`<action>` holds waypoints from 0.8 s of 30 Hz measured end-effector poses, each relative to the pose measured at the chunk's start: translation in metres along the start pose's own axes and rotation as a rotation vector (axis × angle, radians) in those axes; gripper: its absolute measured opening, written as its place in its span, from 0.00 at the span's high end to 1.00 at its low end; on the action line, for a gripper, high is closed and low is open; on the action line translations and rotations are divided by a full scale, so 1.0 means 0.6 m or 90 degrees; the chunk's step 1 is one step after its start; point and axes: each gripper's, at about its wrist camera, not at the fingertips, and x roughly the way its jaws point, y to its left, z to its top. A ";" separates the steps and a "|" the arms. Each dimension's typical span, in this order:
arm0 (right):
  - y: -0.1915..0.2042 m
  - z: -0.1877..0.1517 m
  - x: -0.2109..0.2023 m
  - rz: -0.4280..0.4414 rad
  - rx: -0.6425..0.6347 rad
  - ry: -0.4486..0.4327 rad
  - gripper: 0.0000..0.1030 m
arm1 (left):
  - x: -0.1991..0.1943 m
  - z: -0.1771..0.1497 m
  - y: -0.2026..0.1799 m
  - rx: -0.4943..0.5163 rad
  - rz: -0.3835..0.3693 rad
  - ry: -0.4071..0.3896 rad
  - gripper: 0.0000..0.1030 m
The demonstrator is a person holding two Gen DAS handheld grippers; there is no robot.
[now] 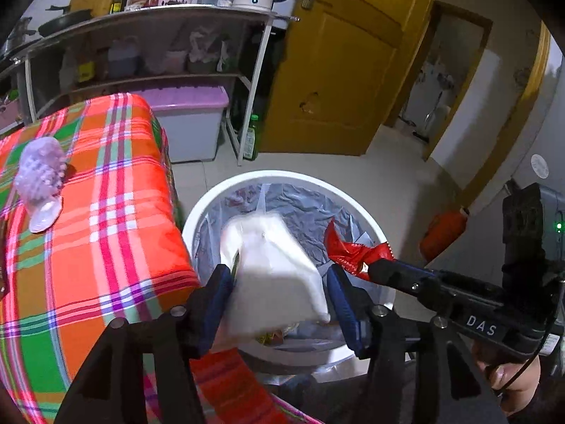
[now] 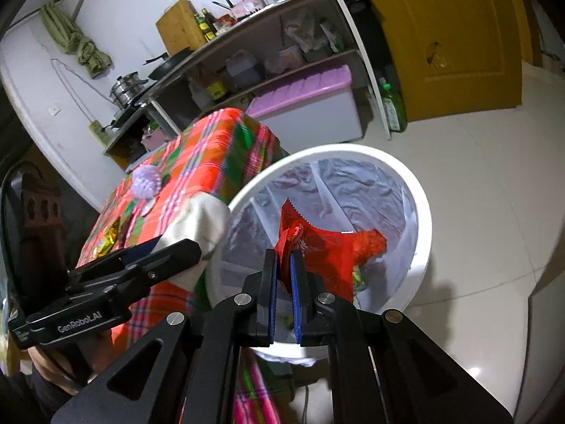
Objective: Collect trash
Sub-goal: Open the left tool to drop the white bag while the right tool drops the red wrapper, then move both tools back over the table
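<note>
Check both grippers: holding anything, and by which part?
Right gripper pinches the red wrapper by its near edge, over the bin. Left gripper has the white bag between its fingers, apparently by its sides.

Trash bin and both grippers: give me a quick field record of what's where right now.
bin: white trash bin, clear liner, on the floor beside the table
left gripper: over the bin; white crumpled item between its fingers, blurred, grip unclear
right gripper: shut on red wrapper, above the bin
table: plaid tablecloth; purple spiky object and gold wrapper on it
</note>
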 end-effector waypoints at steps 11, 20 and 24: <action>-0.017 0.000 0.012 -0.011 0.019 0.008 0.89 | 0.006 0.004 0.008 -0.023 -0.015 0.001 0.45; 0.019 0.002 -0.026 0.007 -0.002 -0.022 0.79 | -0.058 -0.003 0.012 -0.026 -0.017 -0.049 0.45; 0.049 0.000 -0.049 0.023 -0.025 -0.037 0.79 | -0.102 -0.014 0.016 -0.028 0.002 -0.081 0.45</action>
